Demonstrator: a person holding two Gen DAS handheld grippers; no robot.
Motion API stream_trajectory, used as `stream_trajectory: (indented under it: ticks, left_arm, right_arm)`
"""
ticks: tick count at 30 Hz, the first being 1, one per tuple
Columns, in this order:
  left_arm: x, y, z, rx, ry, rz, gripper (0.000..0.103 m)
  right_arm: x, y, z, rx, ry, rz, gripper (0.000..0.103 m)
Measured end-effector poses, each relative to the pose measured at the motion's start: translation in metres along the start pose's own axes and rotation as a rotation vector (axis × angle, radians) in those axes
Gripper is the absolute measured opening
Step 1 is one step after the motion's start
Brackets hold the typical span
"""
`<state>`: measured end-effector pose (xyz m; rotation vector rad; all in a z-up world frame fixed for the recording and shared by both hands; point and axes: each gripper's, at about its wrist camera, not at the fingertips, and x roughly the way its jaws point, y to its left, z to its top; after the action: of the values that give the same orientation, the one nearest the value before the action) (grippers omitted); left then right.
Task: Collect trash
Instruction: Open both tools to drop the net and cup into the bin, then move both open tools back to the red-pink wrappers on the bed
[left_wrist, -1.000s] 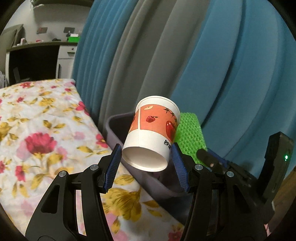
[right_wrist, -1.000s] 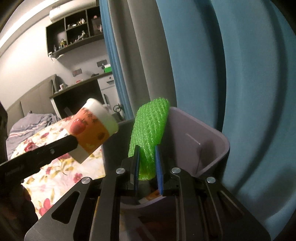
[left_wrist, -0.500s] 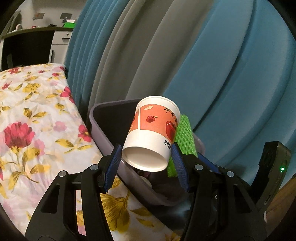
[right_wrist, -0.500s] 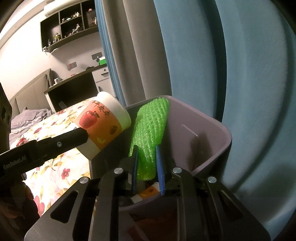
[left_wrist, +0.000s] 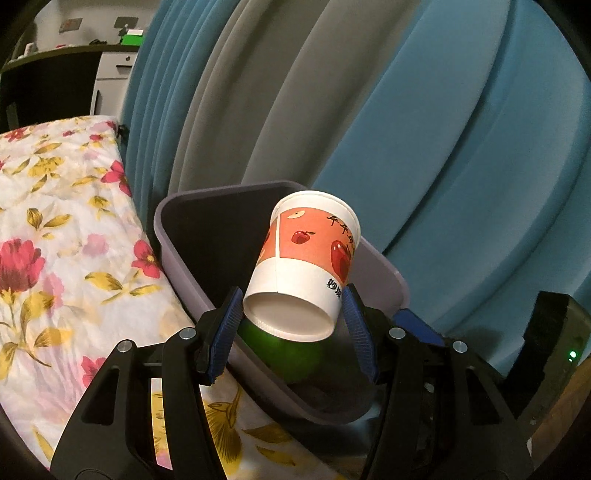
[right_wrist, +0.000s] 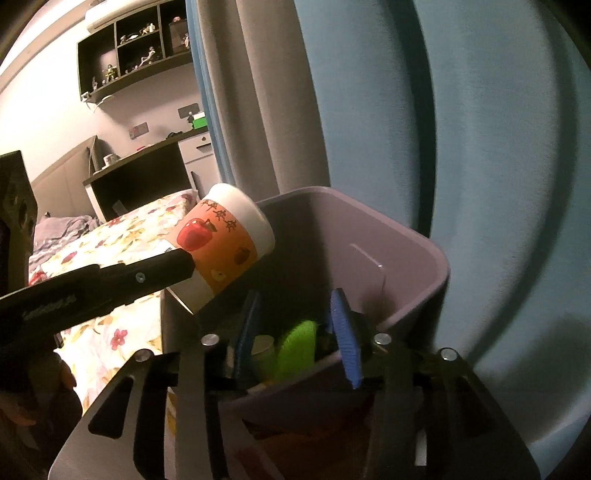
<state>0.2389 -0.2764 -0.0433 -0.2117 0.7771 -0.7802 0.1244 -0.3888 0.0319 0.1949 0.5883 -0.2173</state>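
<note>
My left gripper (left_wrist: 291, 326) is shut on a paper cup (left_wrist: 306, 266) printed with red apples, gripped near its base and tilted over the grey bin (left_wrist: 173, 236). The right wrist view shows the same cup (right_wrist: 221, 247) over the bin (right_wrist: 424, 258), at its left side. My right gripper (right_wrist: 295, 328) hangs over the bin's near edge and its jaws are opening. The green foam net (right_wrist: 297, 347) has dropped from between them and lies inside the bin among other trash. In the left wrist view the green net (left_wrist: 291, 354) shows under the cup.
A bed with a floral cover (left_wrist: 55, 240) runs along the bin's left side. Blue and grey curtains (left_wrist: 406, 129) hang close behind the bin. A dark desk (right_wrist: 147, 177) and wall shelves (right_wrist: 129, 55) stand far back.
My right gripper's jaws have spread and the green foam net has fallen from them into the bin. My left gripper has carried the cup forward over the bin.
</note>
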Motion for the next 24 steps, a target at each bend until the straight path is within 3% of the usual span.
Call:
stream_trajectory:
  ticks: [7, 12, 17, 24]
  left_arm:
    - [0.011, -0.004, -0.002, -0.001, 0.022, 0.022, 0.056]
    - [0.002, -0.006, -0.005, 0.001, 0.006, 0.031, 0.077]
    - [-0.019, 0.005, -0.009, -0.032, -0.022, 0.058, 0.086]
    - [-0.075, 0.023, -0.024, -0.046, -0.088, 0.211, 0.092]
  right_arm:
    - [-0.011, -0.013, -0.004, 0.013, -0.026, -0.049, 0.06]
    - [-0.019, -0.017, -0.003, 0.03, -0.048, -0.061, 0.064]
    - [-0.03, -0.017, 0.0, 0.037, -0.076, -0.072, 0.065]
    - [-0.05, -0.003, 0.001, 0.044, -0.129, -0.058, 0.084]
